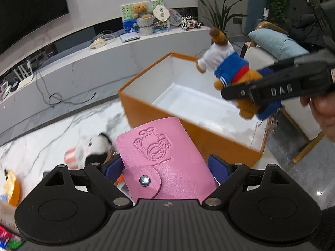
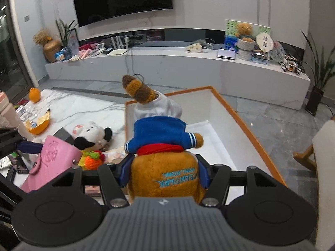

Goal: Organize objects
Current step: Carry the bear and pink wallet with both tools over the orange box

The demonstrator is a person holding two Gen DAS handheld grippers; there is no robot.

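A: Left gripper (image 1: 165, 167) is pinching the pink card wallet (image 1: 165, 159), snap flap toward the camera, long axis running away along the fingers. The orange box (image 1: 188, 129) lies ahead and to the right, its near wall just past the wallet's far edge.

B: And the right side?

A: Right gripper (image 2: 165, 169) is clamped on the brown plush toy (image 2: 165, 146) at its body, blue jacket and white trousers pointing forward, tail end furthest out. In its own view the toy hangs over the box's white interior (image 2: 213, 133). I'd judge the right is nearer a drop; the left needs to move forward-right first.

B: View differences?

A: The left view shows the box floor bare and the toy's height above the rim. The right view shows the panda plush (image 2: 92, 136) and knitted orange toy (image 2: 94, 159) on the marble table (image 2: 69, 108), left of the box.
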